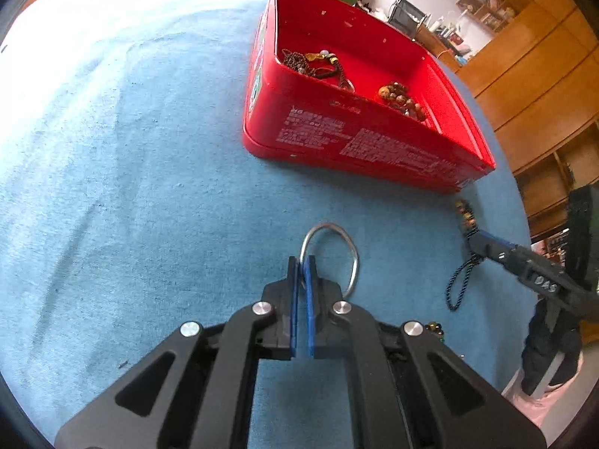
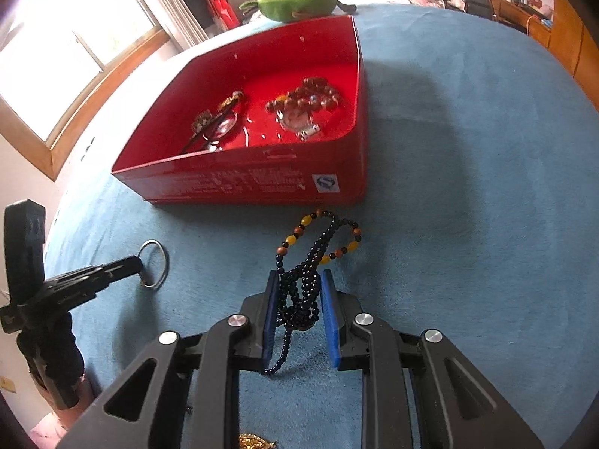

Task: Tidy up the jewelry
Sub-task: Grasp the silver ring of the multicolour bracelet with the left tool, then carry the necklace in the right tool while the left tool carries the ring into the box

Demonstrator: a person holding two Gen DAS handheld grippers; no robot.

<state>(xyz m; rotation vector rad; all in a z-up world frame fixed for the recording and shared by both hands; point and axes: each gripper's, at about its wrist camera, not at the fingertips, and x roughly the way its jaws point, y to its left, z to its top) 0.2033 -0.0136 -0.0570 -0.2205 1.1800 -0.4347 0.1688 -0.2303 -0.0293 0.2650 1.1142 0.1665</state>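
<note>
A red tin box (image 1: 374, 149) stands on the blue cloth and holds several bead bracelets (image 1: 402, 99); it also shows in the right wrist view (image 2: 239, 183) with a watch (image 2: 299, 121) inside. My left gripper (image 1: 302, 262) is shut on a silver ring bangle (image 1: 350, 247), seen from the right wrist view as well (image 2: 159, 262). My right gripper (image 2: 299, 278) is shut on a dark bead necklace (image 2: 299, 295) with yellow and brown beads (image 2: 295, 235) spilling forward on the cloth, just in front of the box.
A green plush toy (image 2: 299, 0) lies behind the box. A gold piece (image 2: 254, 441) lies under my right gripper. Small beads (image 1: 434, 327) lie by my left gripper. The right gripper (image 1: 475, 241) with its dangling cord (image 1: 458, 284) is at the right.
</note>
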